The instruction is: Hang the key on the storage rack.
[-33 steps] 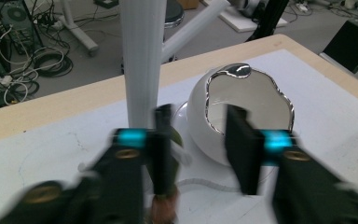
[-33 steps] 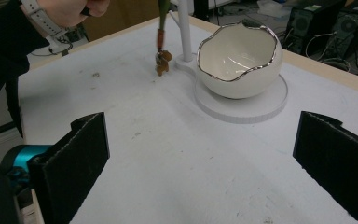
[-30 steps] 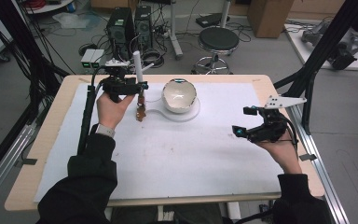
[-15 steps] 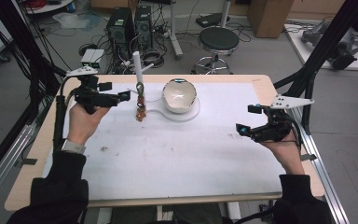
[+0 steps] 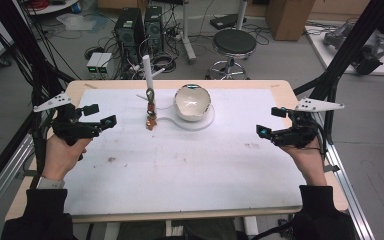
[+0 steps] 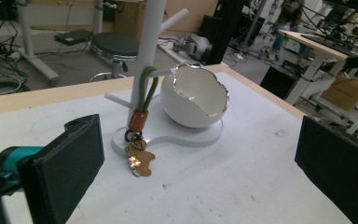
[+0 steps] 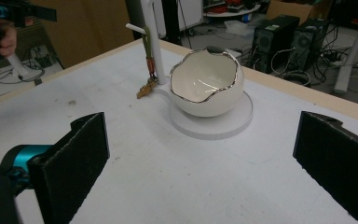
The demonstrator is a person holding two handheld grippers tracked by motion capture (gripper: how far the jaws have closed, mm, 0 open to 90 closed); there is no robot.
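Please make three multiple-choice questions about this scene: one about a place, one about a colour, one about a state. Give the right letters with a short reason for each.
1. Where does the green cord loop with orange collar and brass keys hang?
A. on a peg of the white branched stand
B. inside the bowl
C. from the left gripper

2. What colour is the jagged rim of the white eggshell-shaped ceramic bowl?
A. red
B. metallic gold-silver
C. blue

3. How do the jaws of the right gripper stand?
A. shut on the keys
B. shut on nothing
C. wide open, nothing between them

Answers: 1 A, the loop sits over a peg and the keys dangle by the base. 2 B, the edge shines metallic. 3 C, bare table shows between both pads.
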